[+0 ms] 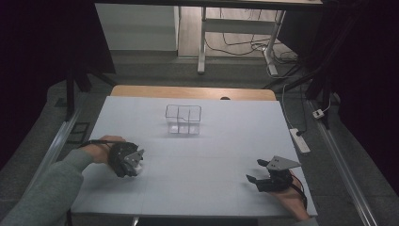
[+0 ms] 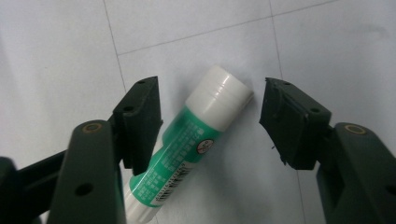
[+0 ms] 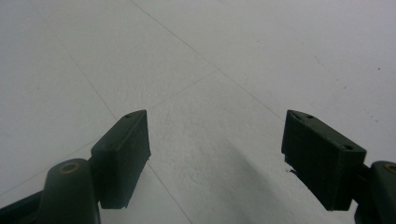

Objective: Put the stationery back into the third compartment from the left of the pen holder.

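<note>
One glue stick (image 2: pixel 187 149) — one clear divided container (image 1: pixel 183 118) — two grippers.

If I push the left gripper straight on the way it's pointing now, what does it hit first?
Most likely the glue stick: it lies on the white table between the left gripper's open jaws, one pad close beside it, not yet clamped. Right behind it is the table surface itself. Depth is hard to judge.

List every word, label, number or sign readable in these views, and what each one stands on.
None can be read as text.
Glue stick, green label: rows of white print, too small and blurred to read.
Same label: a small round sign with a red ring, its content too small to tell.
Same label, near the lower end: a barcode with digits too blurred to read.
Clear compartment box and table: no print visible.
</note>
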### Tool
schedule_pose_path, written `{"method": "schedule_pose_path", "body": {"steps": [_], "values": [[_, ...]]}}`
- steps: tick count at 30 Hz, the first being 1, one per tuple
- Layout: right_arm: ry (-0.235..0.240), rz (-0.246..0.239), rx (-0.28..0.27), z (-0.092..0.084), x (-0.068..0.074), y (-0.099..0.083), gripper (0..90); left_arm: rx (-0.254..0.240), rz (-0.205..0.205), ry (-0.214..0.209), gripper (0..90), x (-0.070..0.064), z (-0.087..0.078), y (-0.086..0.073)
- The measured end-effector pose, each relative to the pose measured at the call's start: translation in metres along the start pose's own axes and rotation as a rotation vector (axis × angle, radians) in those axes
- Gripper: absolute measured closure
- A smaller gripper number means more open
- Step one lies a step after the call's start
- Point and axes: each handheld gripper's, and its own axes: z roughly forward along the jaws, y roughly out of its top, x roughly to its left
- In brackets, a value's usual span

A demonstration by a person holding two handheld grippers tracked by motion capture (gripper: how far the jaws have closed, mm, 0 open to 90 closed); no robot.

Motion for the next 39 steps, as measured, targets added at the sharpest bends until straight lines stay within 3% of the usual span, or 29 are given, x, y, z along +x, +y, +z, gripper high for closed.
{"method": "schedule_pose_path", "body": {"steps": [8, 22, 27, 32, 36, 39], "values": [[-0.001, 0.0, 0.002, 0.0, -0.0001, -0.0001, 22.8, 0.032, 0.039, -0.016, 47.8, 0.002, 0.0053, 0.0036], [0.0, -0.001, 0.004, 0.0, 0.0003, -0.0001, 22.8, 0.022, 0.074, -0.032, 56.8, 0.0026, 0.0082, 0.0025], [-0.003, -0.001, 0.001, 0.0001, 0.0, -0.0001, 22.9, -0.005, 0.059, -0.03, 61.3, 0.001, 0.0082, -0.0015], [-0.004, -0.002, -0.002, 0.0001, 0.0002, 0.0, 23.2, -0.001, 0.054, -0.022, 63.7, 0.0003, 0.0074, -0.0015], [-0.002, -0.002, -0.006, -0.0002, -0.0002, 0.0, 23.2, -0.005, 0.03, -0.015, 64.4, 0.0015, 0.0073, -0.0031], [0.0, 0.001, -0.011, -0.0004, 0.0002, 0.0003, 23.2, -0.026, -0.011, 0.003, 64.5, 0.0024, 0.0055, -0.0058]]}}
